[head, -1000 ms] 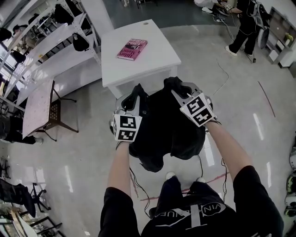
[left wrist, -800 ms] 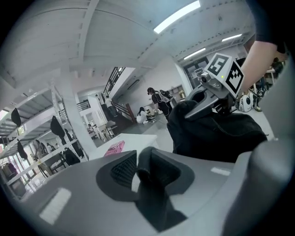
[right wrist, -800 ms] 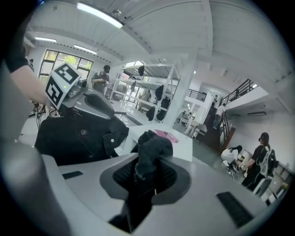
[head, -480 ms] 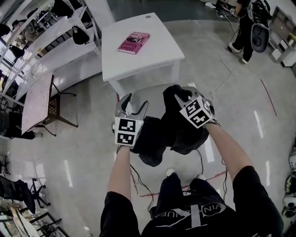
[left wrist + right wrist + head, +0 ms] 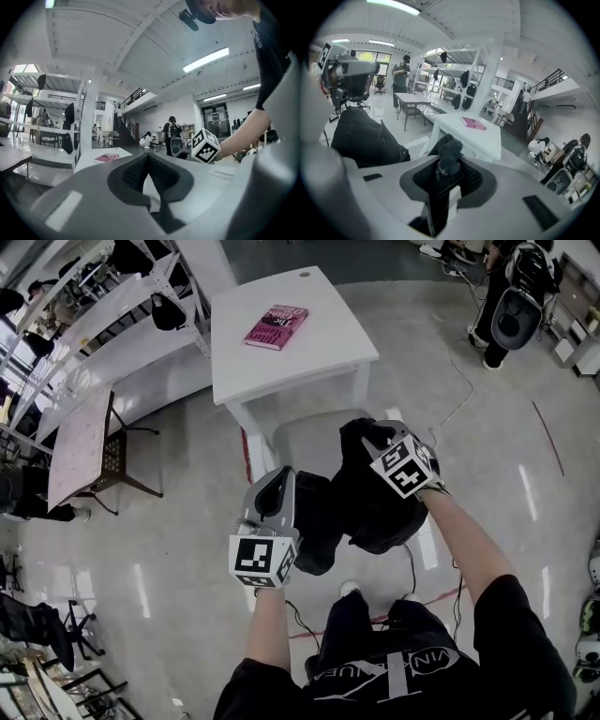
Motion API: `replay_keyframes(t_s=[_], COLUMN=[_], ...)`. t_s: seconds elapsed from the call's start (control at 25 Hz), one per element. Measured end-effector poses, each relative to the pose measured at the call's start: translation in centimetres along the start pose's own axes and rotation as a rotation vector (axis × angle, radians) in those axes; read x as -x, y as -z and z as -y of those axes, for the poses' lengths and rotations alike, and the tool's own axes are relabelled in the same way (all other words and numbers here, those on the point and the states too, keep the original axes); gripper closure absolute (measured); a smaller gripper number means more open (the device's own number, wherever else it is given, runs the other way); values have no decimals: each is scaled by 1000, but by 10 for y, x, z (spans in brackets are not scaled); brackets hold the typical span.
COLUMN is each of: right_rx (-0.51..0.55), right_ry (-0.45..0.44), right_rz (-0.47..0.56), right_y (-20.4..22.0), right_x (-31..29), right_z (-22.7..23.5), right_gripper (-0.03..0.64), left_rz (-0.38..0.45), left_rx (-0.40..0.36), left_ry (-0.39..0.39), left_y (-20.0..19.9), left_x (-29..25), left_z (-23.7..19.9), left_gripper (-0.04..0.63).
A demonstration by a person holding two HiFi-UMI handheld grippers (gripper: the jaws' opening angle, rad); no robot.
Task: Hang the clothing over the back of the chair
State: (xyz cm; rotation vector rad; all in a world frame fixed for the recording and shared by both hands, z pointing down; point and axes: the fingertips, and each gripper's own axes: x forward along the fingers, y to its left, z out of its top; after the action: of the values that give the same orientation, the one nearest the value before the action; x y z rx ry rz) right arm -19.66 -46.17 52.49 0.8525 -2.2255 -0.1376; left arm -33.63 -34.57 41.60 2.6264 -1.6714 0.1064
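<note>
The black clothing (image 5: pixel 375 512) is draped in a heap over the chair, whose grey seat (image 5: pixel 305 442) shows beyond it; the chair back is hidden beneath. My right gripper (image 5: pixel 367 439) is at the heap's far top edge. In the right gripper view a tuft of the clothing (image 5: pixel 449 147) sits pinched in that gripper (image 5: pixel 449 161); its jaws have just been opening a little. My left gripper (image 5: pixel 274 488) stands off the clothing's left side. Its jaws (image 5: pixel 149 157) have just been closing and meet with nothing between them.
A white table (image 5: pixel 281 371) with a pink book (image 5: pixel 277 326) stands just beyond the chair. White shelving (image 5: pixel 112 306) lines the left, with a small patterned table (image 5: pixel 75 451) and wooden chair (image 5: pixel 112 470). A person (image 5: pixel 511 310) stands far right.
My left gripper let go of the clothing, opened wide, drew back toward the lower left and shut empty. The right gripper sank a little with the cloth, which settled on the chair.
</note>
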Motion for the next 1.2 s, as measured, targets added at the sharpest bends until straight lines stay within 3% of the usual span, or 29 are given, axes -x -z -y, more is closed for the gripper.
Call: replay_keyframes(t_s=[0.28, 0.72, 0.92, 1.2], right_rx=[-65, -144, -158, -211], right_ry=[-22, -42, -27, -26], right_rz=[-11, 60, 111, 223], right_y=[7, -7, -11, -19], right_x=[4, 34, 57, 102], right_z=[-3, -12, -18, -27], right_gripper=[471, 460, 545, 571], left_rz=[-9, -27, -21, 4], left_rx=[77, 120, 125, 136], left_ry=[-11, -42, -48, -71], left_y=[15, 28, 28, 30], left_x=[8, 10, 15, 28], left_z=[6, 7, 11, 19], left_gripper=[583, 583, 583, 583])
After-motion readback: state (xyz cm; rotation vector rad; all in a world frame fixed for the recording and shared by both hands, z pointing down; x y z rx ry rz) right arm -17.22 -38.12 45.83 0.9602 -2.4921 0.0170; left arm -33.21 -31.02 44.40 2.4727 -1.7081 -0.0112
